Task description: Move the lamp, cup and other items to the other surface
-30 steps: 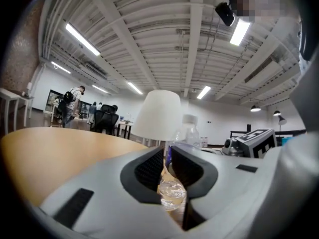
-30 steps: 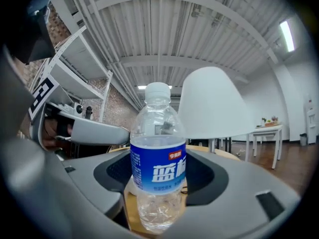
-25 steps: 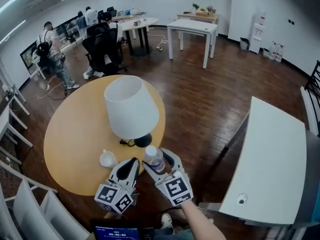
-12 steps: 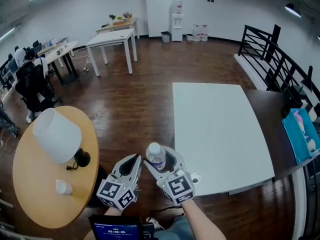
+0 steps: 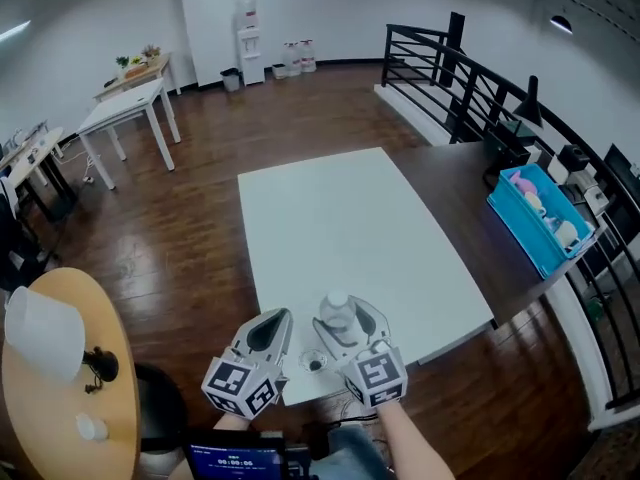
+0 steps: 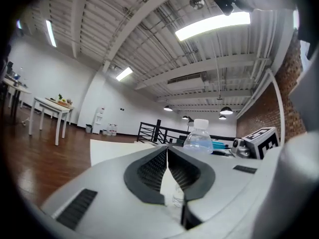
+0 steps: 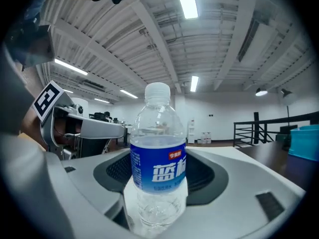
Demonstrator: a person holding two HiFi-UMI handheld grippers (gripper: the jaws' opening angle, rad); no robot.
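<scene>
My right gripper (image 5: 348, 320) is shut on a clear water bottle (image 5: 339, 314) with a blue label and white cap, held upright over the near edge of the white table (image 5: 340, 218). In the right gripper view the bottle (image 7: 158, 158) stands between the two dark pads. My left gripper (image 5: 277, 320) hangs just left of it, shut and empty; in the left gripper view its jaws (image 6: 167, 152) meet and the bottle (image 6: 199, 136) shows beyond them. The white-shaded lamp (image 5: 42, 332) and the small white cup (image 5: 90, 428) stand on the round yellow table (image 5: 40, 418) at the lower left.
A black railing (image 5: 450, 68) runs along the right, with a dark desk (image 5: 480, 183) and a blue bin (image 5: 545, 218) of small items before it. A cable hole (image 5: 316, 364) sits near the white table's front edge. White tables (image 5: 125, 108) stand far left.
The view has swung right from the round yellow table to the white table. Both grippers came along, the right one still carrying the bottle, which is now over the white table's near edge.
</scene>
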